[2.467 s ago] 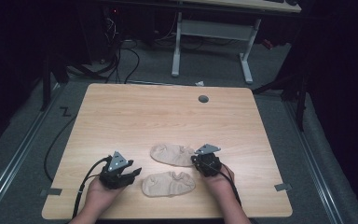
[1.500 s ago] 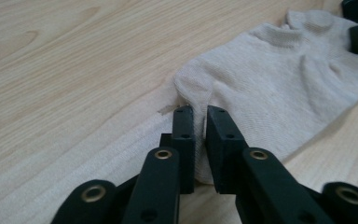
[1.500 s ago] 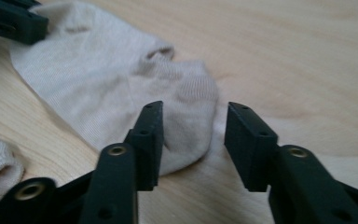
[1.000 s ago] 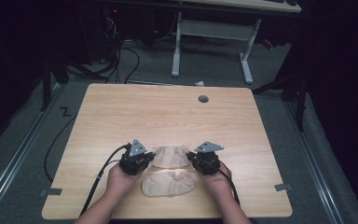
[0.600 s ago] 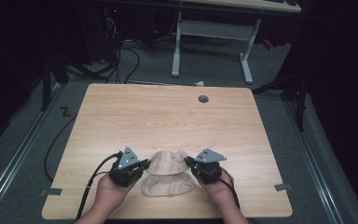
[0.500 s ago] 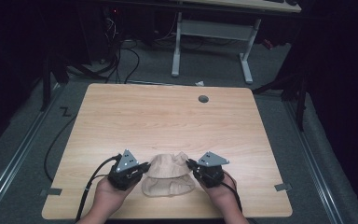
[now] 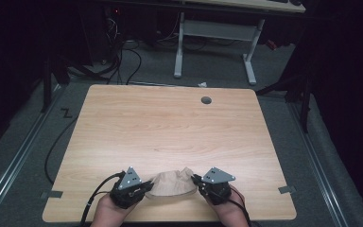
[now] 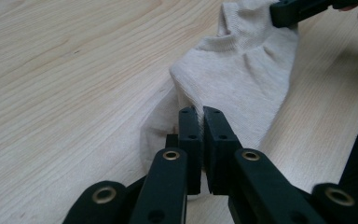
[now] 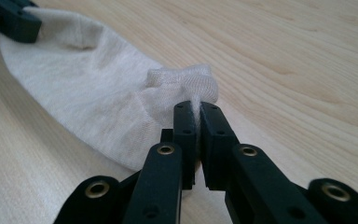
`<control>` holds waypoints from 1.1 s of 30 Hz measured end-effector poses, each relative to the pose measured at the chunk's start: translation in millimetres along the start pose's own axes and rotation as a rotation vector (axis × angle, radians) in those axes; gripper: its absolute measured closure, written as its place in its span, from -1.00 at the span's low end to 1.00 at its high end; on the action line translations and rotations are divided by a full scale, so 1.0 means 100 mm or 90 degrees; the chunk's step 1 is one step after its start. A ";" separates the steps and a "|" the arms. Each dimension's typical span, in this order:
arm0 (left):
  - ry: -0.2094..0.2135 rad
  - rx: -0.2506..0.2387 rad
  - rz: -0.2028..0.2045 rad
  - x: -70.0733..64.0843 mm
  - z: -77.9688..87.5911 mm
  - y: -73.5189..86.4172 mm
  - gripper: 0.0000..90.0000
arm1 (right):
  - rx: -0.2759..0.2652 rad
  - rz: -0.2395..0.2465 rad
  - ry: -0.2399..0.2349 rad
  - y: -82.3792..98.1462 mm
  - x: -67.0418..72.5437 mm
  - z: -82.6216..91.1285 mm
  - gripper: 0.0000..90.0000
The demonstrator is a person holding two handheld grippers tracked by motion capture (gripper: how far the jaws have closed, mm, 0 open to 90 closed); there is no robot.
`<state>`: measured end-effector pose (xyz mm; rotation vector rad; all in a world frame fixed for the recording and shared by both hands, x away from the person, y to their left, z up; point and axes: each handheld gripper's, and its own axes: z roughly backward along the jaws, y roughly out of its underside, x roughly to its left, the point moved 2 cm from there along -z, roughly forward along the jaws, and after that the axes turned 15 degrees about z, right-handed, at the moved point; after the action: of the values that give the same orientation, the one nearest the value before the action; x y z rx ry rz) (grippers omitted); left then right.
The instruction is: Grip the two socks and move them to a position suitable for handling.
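Near the table's [image 7: 170, 123] front edge, the left gripper [image 7: 144, 188] has its jaws pinched closed on one end of the beige sock [image 7: 172, 185]. The sock bunches up between both grippers, apparently over a second one, though that is hard to tell. The right gripper [image 7: 197, 180] clamps the other end. Each grip catches little fabric; uneven pulling could slip an end free.
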<state>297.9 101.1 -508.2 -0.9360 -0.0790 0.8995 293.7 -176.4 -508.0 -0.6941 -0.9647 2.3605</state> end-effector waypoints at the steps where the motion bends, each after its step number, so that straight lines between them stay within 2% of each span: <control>1: -0.001 -0.002 0.002 0.00 0.00 0.00 0.92 | 0.005 0.007 -0.001 0.00 0.02 0.00 0.91; 4: -0.010 -0.004 0.004 0.02 0.02 0.03 0.92 | 0.006 0.010 -0.003 0.01 0.04 -0.01 0.90; 7: -0.014 0.011 0.012 0.04 -0.01 0.07 0.91 | 0.017 0.013 -0.008 0.03 0.05 -0.03 0.90; 9: -0.031 0.023 0.001 0.06 -0.05 0.11 0.89 | 0.029 0.019 -0.009 0.05 0.06 -0.06 0.89; 11: -0.055 0.046 -0.012 0.13 -0.12 0.14 0.82 | 0.052 0.026 -0.013 0.07 0.06 -0.11 0.85; 12: -0.052 0.049 -0.006 0.15 -0.13 0.15 0.71 | 0.062 0.027 -0.015 0.09 0.05 -0.13 0.76; 14: -0.048 0.046 0.005 0.17 -0.13 0.15 0.60 | 0.064 0.017 -0.017 0.10 0.03 -0.13 0.69; 17: -0.041 0.017 0.000 0.13 -0.05 0.11 0.46 | 0.046 0.011 -0.008 0.09 0.00 -0.08 0.64; 20: -0.026 -0.012 -0.010 0.06 0.01 0.07 0.48 | 0.029 0.007 0.000 0.08 -0.01 -0.04 0.66; 22: -0.023 -0.019 -0.032 -0.01 0.02 0.05 0.60 | 0.031 0.013 -0.011 0.07 0.00 -0.05 0.76; 23: -0.025 -0.013 -0.038 -0.02 0.00 0.06 0.69 | 0.036 0.015 -0.016 0.07 0.02 -0.06 0.81; 25: -0.046 0.006 -0.047 -0.03 -0.06 0.09 0.86 | 0.045 0.028 -0.025 0.05 0.05 -0.08 0.87; 27: -0.067 0.031 -0.052 0.01 -0.14 0.14 0.89 | 0.055 0.033 -0.029 0.05 0.08 -0.11 0.88; 29: -0.077 0.046 -0.046 0.06 -0.19 0.17 0.88 | 0.066 0.039 -0.034 0.06 0.10 -0.13 0.87; 31: -0.077 0.049 -0.040 0.09 -0.21 0.17 0.88 | 0.084 0.047 -0.035 0.09 0.10 -0.17 0.86; 33: -0.076 0.047 -0.038 0.09 -0.21 0.16 0.88 | 0.090 0.042 -0.039 0.11 0.09 -0.19 0.85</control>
<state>302.7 98.0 -535.7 -0.8066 -0.1733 0.8969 295.7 -168.7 -530.3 -0.6100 -0.8026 2.4924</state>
